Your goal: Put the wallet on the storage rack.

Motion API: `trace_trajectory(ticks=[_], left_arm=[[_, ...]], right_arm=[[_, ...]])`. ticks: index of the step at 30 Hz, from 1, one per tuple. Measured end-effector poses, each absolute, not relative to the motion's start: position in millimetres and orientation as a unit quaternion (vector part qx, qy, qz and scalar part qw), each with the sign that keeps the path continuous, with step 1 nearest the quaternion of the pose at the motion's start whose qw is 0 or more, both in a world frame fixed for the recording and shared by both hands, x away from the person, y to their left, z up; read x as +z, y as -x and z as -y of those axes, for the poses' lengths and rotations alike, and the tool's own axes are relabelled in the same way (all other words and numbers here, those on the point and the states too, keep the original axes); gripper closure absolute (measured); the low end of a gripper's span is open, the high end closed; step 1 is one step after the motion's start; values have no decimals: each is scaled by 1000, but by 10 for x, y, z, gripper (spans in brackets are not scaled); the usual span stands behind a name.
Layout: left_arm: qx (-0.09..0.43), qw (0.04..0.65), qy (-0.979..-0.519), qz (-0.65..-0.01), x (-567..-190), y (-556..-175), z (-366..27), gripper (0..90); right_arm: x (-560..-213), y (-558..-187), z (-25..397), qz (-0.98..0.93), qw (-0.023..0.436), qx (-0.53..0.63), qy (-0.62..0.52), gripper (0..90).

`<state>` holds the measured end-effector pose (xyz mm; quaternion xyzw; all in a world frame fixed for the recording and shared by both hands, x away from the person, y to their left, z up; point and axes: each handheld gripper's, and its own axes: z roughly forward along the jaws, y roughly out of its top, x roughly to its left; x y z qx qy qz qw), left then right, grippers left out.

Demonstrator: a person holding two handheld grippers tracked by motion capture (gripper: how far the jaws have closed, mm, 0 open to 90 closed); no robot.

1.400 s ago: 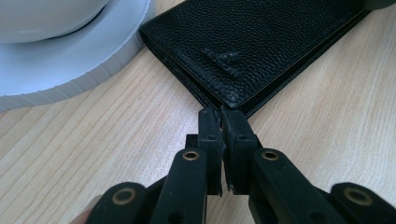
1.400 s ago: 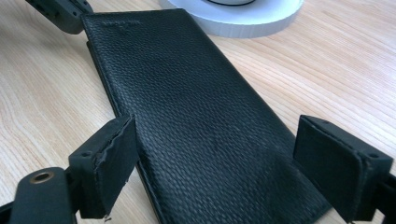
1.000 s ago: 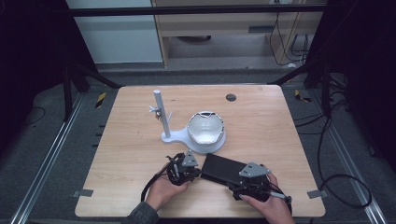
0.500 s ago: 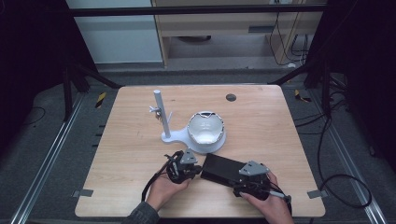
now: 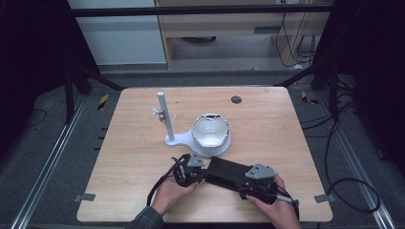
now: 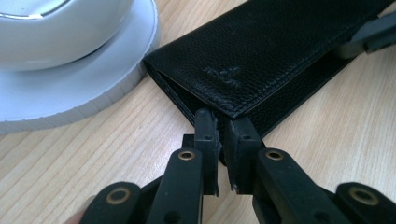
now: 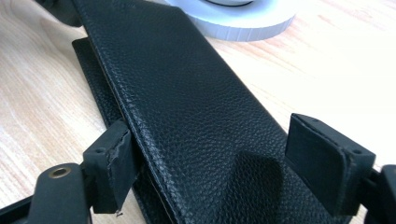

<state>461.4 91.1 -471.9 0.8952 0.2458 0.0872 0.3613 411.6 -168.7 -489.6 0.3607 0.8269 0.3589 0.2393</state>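
Observation:
A black leather case [image 5: 228,171] lies near the table's front edge, in front of a white bowl-shaped stand [image 5: 210,134]. My left gripper [image 5: 204,175] is at the case's left end. In the left gripper view its jaws [image 6: 223,125] are shut on the corner of the case's top flap [image 6: 280,56], which sits slightly above the lower layer. My right gripper [image 5: 244,184] is at the case's right end. Its wide-set jaws [image 7: 205,163] press both long edges of the case [image 7: 187,107], and the leather bulges between them.
The white stand has a round base [image 6: 60,65] touching the case's far corner and an upright post [image 5: 164,119] with small pegs to its left. A dark round hole [image 5: 236,99] lies at the table's far side. Both of the person's hands rest at the front edge.

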Motion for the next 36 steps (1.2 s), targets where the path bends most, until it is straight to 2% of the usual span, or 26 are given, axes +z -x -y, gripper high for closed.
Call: trace_trajectory(ticks=[23, 25, 29, 30, 31, 32, 33, 34, 35, 36], left_arm=[[62, 380, -885, -261, -4625, -4690, -922, 820], [59, 386, -882, -264, -4602, -4697, -922, 819], [57, 393, -878, -267, -4564, -4700, -934, 800], [60, 395, -877, -269, -4555, -4696, -940, 785], [66, 395, -875, -274, -4537, -4686, -955, 708], [70, 392, -874, -278, -4530, -4680, -961, 660], [70, 392, -874, -278, -4530, -4680, -961, 593], [76, 389, -874, -280, -4522, -4676, -967, 593], [83, 390, -873, -280, -4511, -4673, -984, 460], [83, 390, -873, -280, -4511, -4673, -984, 426]], right_arm=[[-4805, -4274, 1417, -865, 229, 293, -337, 294], [-4800, -4283, 1404, -867, 233, 287, -334, 329], [-4768, -4283, 1396, -870, 252, 277, -320, 517], [-4757, -4281, 1397, -871, 260, 274, -315, 564], [-4736, -4271, 1394, -871, 276, 269, -305, 664], [-4724, -4264, 1392, -872, 282, 265, -301, 704], [-4724, -4264, 1392, -872, 282, 265, -301, 704], [-4711, -4262, 1394, -873, 287, 262, -294, 739], [-4679, -4255, 1407, -875, 288, 265, -284, 782], [-4679, -4255, 1407, -875, 288, 265, -284, 782]])
